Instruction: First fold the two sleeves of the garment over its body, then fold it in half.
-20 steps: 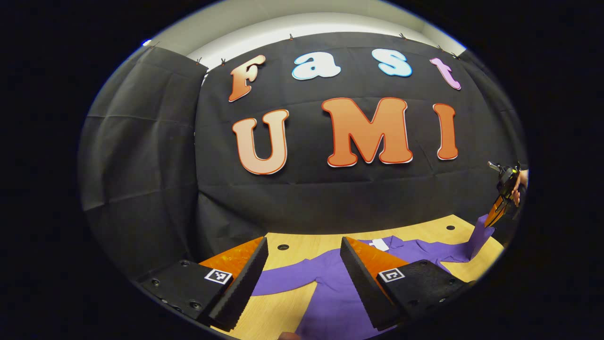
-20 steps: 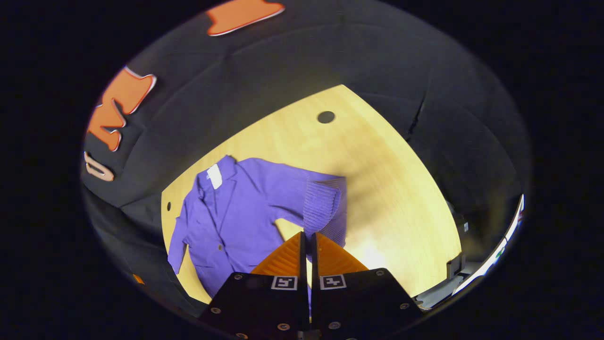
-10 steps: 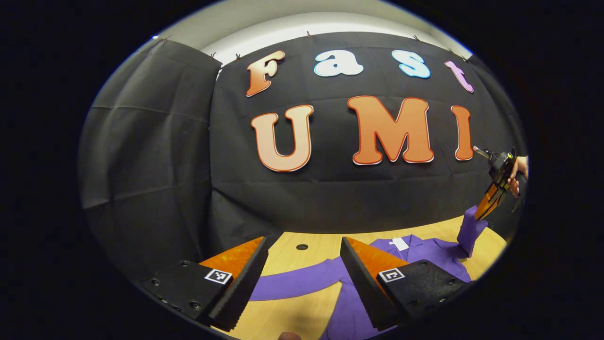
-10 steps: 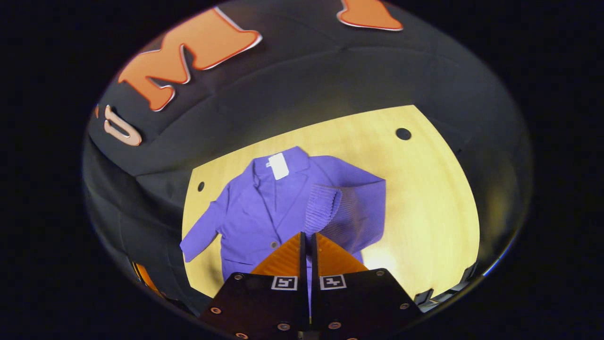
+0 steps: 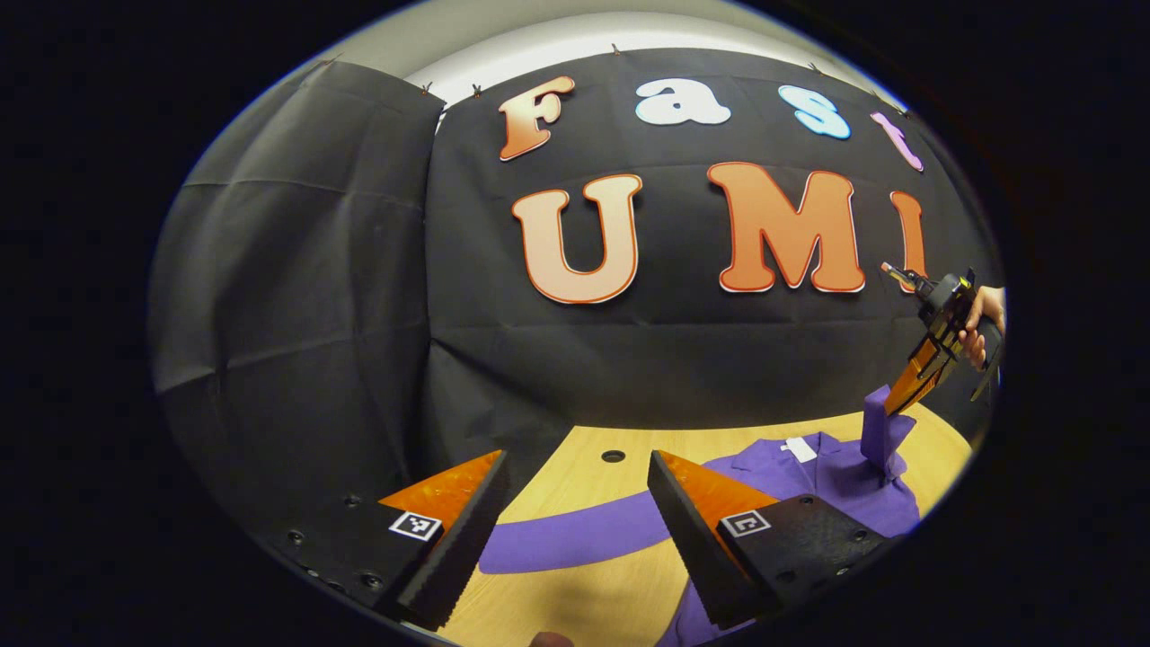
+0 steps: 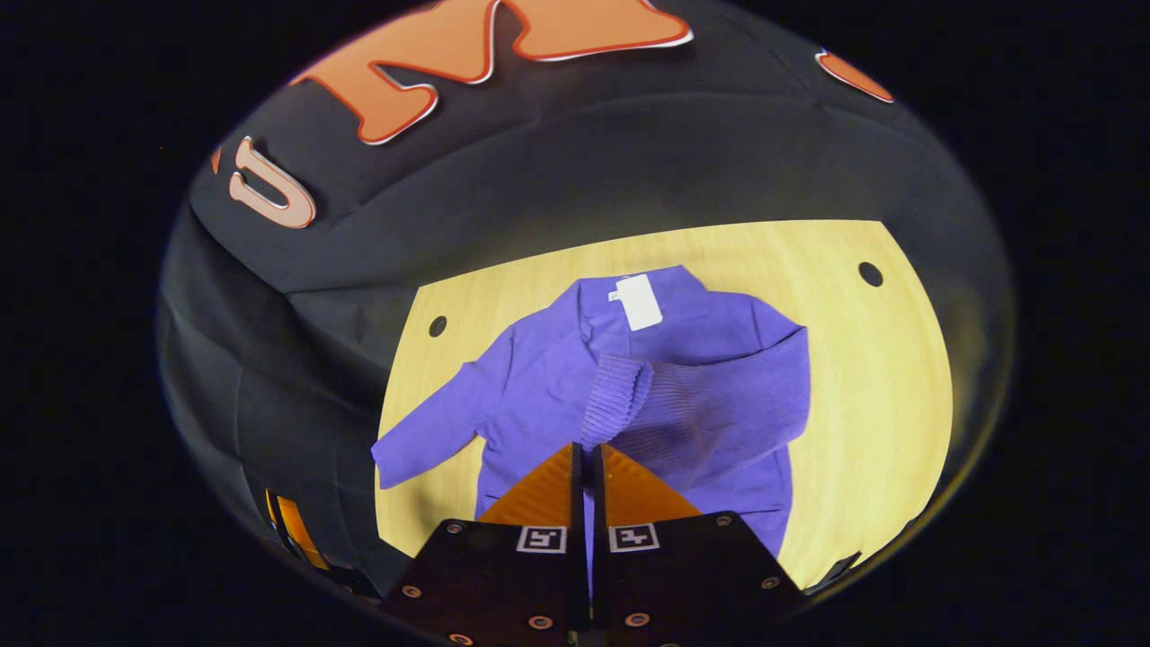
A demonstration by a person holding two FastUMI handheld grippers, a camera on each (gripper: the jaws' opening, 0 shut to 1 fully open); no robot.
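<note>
A purple cardigan (image 6: 557, 395) lies face up on the wooden table (image 6: 880, 395), collar and white tag (image 6: 639, 302) toward the wall. My right gripper (image 6: 586, 449) is shut on the cuff of one sleeve (image 6: 710, 404), held raised over the body. The other sleeve (image 6: 431, 445) lies flat, stretched out to the side. In the left gripper view that flat sleeve (image 5: 575, 539) runs under my left gripper (image 5: 575, 530), which hovers open above it. Far right there, a hand holds the right gripper (image 5: 903, 395) with the lifted sleeve (image 5: 879, 431) hanging from it.
Black cloth walls close in the table's far side and left. Round holes (image 6: 870, 273) (image 6: 437, 325) sit in the tabletop near its back corners. Bare wood (image 6: 862, 467) lies to the right of the garment.
My right gripper has carried the sleeve cuff from beside the garment to over its body. The left gripper has drifted left, staying open above the flat sleeve.
</note>
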